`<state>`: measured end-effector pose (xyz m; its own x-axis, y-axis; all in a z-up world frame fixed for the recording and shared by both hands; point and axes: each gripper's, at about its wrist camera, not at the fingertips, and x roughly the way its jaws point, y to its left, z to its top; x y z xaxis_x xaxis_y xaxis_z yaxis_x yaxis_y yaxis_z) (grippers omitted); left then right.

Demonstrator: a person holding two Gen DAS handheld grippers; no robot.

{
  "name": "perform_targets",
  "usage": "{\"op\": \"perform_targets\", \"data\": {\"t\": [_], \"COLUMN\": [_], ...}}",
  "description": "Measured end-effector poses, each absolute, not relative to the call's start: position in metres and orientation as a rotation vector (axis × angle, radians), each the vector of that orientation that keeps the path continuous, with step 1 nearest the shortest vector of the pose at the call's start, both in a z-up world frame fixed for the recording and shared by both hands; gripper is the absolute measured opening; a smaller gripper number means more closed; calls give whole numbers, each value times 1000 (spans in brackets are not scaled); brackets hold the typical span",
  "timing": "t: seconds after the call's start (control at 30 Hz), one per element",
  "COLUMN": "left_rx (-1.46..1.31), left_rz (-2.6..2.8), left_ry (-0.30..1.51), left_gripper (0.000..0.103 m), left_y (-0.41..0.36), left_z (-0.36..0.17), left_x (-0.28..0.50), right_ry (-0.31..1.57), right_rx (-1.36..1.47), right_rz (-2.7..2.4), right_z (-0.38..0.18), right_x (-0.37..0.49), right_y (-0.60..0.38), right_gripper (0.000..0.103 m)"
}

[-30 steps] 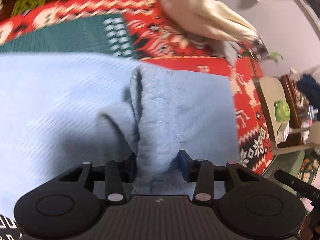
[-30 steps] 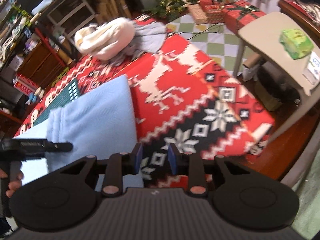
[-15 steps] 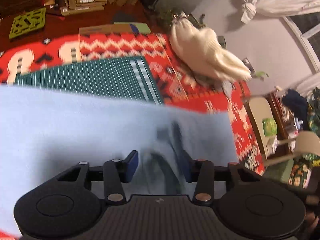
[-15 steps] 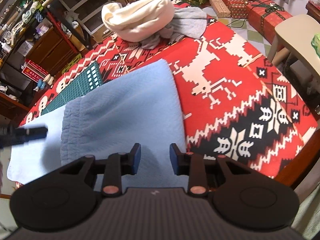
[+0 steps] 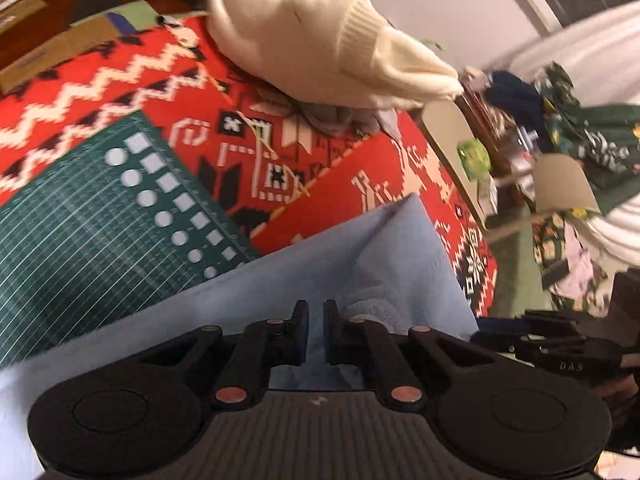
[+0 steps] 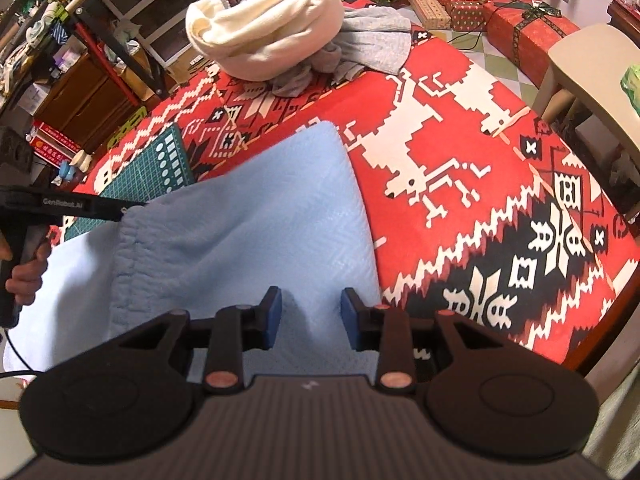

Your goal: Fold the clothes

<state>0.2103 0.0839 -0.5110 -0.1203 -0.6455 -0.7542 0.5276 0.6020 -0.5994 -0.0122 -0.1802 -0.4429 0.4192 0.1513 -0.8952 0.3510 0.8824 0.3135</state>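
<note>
Fingers: left gripper [image 5: 315,330] closed empty, right gripper [image 6: 311,312] parted, both over blue garment [image 6: 256,224], one fold laid; cream sweater [image 6: 268,32] and grey garment [image 6: 372,40] beyond, apparently unfolded.

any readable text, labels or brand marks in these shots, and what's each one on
"GenRobot.AI": on the side of the left hand-held gripper, seen from the right wrist view.
"DAS": on the black body of the right hand-held gripper, seen from the left wrist view; it may be cut off.
Red box by the shelves: pale characters, too small to read.
</note>
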Motion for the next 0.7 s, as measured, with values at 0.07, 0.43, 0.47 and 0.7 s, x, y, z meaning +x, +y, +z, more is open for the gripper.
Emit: {"op": "perform_targets", "data": {"t": [0.07,0.43,0.47,0.7], "left_rx": [-101,-139,-145,-104], "left_rz": [-1041,-1126,-1123,-1154], "left_ry": [1380,1515,1516,1507], "left_gripper": [6,8,9,51], "left_y": [82,80,79,61], "left_z": [-517,-535,-535,-535], "left_x": [216,215,215,210], "right_ry": [1143,1135,1135,1130], "right_rx": [510,526,523,517], "right_rz": [-131,-94,-88,-65], "right_z": [-443,-443,-443,-439], "right_x": [-8,9,12,27], "right_y": [-183,-185,-184,-178], "right_gripper": [37,37,37,37]}}
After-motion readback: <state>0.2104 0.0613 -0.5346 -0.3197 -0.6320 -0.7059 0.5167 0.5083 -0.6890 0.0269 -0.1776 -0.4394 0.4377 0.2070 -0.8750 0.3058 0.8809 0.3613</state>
